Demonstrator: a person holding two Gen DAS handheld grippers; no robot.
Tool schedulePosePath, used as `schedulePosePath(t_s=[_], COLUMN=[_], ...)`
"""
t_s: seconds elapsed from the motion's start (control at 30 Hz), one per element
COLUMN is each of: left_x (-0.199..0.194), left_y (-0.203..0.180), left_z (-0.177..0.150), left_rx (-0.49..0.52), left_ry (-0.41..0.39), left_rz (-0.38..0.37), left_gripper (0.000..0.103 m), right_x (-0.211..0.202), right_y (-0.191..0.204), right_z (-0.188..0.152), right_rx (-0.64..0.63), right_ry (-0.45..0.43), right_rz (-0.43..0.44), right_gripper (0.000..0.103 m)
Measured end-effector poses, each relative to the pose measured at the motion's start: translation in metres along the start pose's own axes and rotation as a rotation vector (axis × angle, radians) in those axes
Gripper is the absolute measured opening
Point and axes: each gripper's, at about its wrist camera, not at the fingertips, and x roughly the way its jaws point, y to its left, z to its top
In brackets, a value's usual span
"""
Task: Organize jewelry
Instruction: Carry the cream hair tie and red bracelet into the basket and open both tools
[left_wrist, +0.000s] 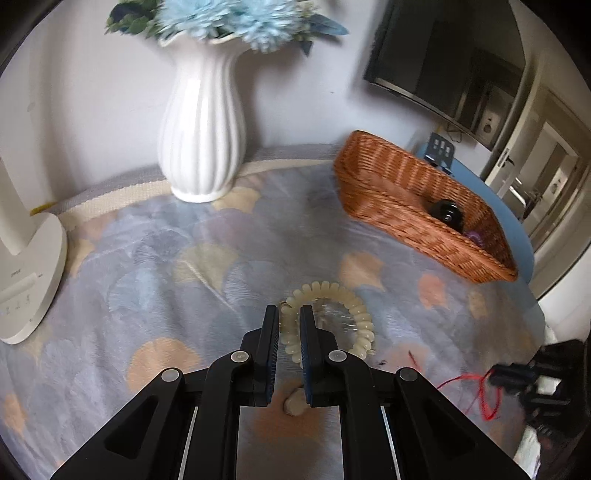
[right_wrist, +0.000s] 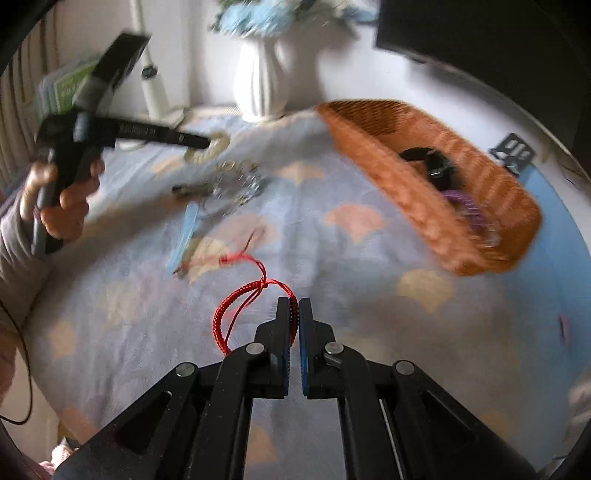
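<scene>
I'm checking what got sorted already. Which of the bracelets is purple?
The coiled purple bracelet lying inside the wicker basket. The others differ: the cream beaded bracelet is in the left claw, the red cord bracelet in the right claw.

Two claws: the left claw (left_wrist: 289, 317) and the right claw (right_wrist: 294, 308). One cream bead bracelet (left_wrist: 360, 314), one red cord bracelet (right_wrist: 236, 306). One wicker basket (left_wrist: 388, 177) with two things inside: one black (left_wrist: 448, 214), one purple (right_wrist: 467, 203). One white vase (left_wrist: 201, 136). One pile of silvery jewelry (right_wrist: 231, 182), too blurred to count.
</scene>
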Motion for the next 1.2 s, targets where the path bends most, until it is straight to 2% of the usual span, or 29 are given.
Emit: schedulePosePath(t_s=[0.23,0.43,0.67,0.83,0.93,1.07,1.2], left_x=[-0.023,-0.023,0.010,0.044,0.060,0.082,0.104], left_y=[-0.048,-0.097,-0.147,-0.172,-0.174,-0.165,-0.151], left_z=[0.011,0.038,0.085,0.101,0.111,0.126,0.136], left_rx=[0.103,0.186,0.252,0.263,0.250,0.208,0.160], left_ry=[-0.044,-0.059,-0.050,-0.035,-0.038,-0.035,-0.011], left_rz=[-0.016,-0.040,-0.067,-0.064,-0.047,0.017,0.047], left_gripper=[0.011,0.011,0.011,0.011,0.011,0.011,0.011], right_x=[-0.063,-0.081,-0.047,-0.016,-0.001,0.020,0.042], right_y=[-0.048,-0.101,-0.159,-0.194,-0.205,-0.209,-0.208], right_z=[0.017,0.051,0.093,0.103,0.106,0.110,0.111], right_rx=[0.089,0.158,0.274,0.385,0.415,0.408,0.391], right_ry=[-0.129,-0.195,-0.210,-0.201,-0.204,-0.183,-0.141], right_rz=[-0.053,-0.115,-0.162,-0.110,-0.106,-0.167,-0.193], right_gripper=[0.005,0.005,0.005,0.005,0.005,0.005,0.005])
